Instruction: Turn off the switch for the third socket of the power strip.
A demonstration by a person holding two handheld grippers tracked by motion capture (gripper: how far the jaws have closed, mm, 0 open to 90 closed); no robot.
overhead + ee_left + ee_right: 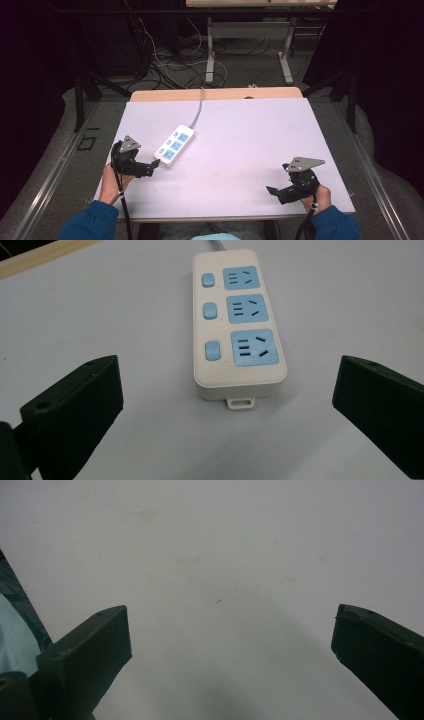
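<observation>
As the left hand-held gripper (227, 405) hovered spread wide before the power strip (234, 320), the right hand-held gripper (227, 645) idled empty; a shallow pinch risked skidding it across the tabletop (240, 150).

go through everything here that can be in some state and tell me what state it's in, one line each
White power strip with three blue sockets: flat on the table, all sockets empty, ungripped.
Grey cord of the strip: runs off the table's far edge.
Left gripper: open, aimed at the strip's near end.
Right gripper: open, over bare white table.
</observation>
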